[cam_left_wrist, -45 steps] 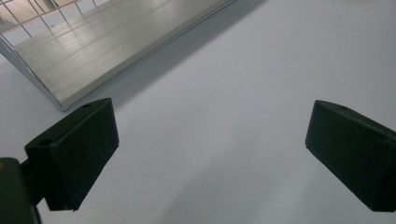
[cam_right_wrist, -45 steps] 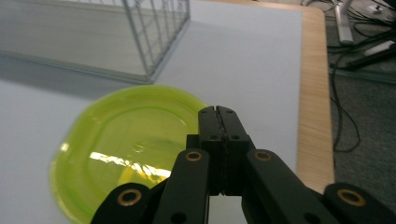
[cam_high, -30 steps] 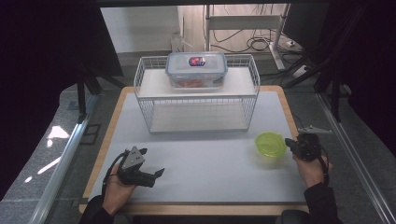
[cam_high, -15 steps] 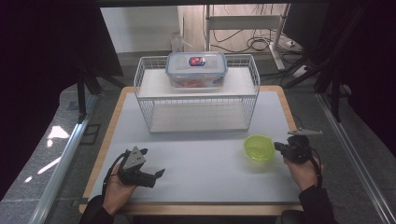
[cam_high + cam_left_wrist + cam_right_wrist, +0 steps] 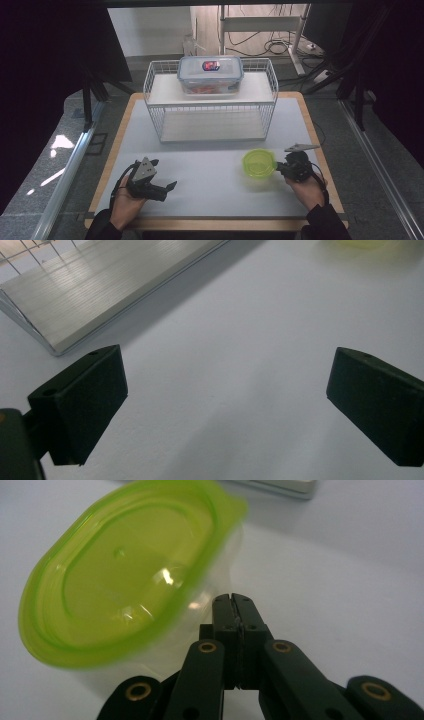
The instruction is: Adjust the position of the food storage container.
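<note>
Pushing the green-lidded container [image 5: 258, 163] across the white table [image 5: 210, 170] toward its middle appears to be the step in hand; the right gripper [image 5: 281, 167], its jaws pressed together and empty, touches the tub's clear side just under the lid; it does best staying low on the wall and moving slowly, since a nudge near the lid could tip it; the left gripper [image 5: 167, 187] rests wide open, holding nothing, well apart from the tub.

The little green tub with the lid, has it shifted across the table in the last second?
Yes. The green tub has slid leftward with the shut right gripper, from below the wire rack's right corner to further under its front.
</note>
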Available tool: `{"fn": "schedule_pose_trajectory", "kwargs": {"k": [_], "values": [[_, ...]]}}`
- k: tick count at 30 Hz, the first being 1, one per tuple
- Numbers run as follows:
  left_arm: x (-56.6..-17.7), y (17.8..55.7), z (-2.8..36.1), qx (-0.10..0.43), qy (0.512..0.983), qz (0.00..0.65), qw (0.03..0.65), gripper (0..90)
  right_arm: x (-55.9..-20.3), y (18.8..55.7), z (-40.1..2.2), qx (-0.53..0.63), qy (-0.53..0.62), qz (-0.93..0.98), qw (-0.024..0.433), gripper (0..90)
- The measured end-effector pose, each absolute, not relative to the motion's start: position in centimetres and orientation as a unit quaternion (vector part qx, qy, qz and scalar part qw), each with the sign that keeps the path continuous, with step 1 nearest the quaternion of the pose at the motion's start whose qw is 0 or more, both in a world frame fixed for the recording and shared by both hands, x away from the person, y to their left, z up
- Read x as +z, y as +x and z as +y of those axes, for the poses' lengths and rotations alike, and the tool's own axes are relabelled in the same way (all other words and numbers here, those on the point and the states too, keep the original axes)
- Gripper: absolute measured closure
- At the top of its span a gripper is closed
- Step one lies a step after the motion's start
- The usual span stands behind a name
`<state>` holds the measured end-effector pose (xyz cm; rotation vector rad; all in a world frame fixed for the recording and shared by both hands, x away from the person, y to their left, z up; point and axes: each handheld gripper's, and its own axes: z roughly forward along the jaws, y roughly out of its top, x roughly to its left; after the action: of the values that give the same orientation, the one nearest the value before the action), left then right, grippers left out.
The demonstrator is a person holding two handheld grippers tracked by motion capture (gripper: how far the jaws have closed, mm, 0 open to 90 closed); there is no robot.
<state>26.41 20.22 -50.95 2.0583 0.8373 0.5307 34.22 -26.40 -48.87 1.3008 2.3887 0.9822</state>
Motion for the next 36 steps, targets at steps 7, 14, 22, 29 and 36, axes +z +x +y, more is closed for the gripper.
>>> {"fn": "schedule_pose_trajectory", "kwargs": {"k": [7,14,22,29,36], "values": [[-51.0,26.4,20.2,0.212,0.821,0.332,0.414,3.1,-49.5,34.4,-26.0,0.322,0.443,0.828,0.119,89.4],[-51.0,26.4,20.2,0.211,0.822,0.332,0.413,3.1,-48.6,34.2,-26.8,0.345,0.444,0.816,0.133,88.7],[-51.1,26.5,20.1,0.21,0.825,0.33,0.408,3.3,-49.5,34.9,-27.3,0.344,0.453,0.815,0.11,88.6],[-51.1,26.5,20.0,0.21,0.825,0.33,0.408,3.3,-50.3,35.4,-27.0,0.349,0.455,0.815,0.084,89.3],[-51.2,26.5,20.0,0.209,0.828,0.329,0.404,3.4,-50.7,35.6,-25.9,0.351,0.448,0.819,0.071,89.4]]}}
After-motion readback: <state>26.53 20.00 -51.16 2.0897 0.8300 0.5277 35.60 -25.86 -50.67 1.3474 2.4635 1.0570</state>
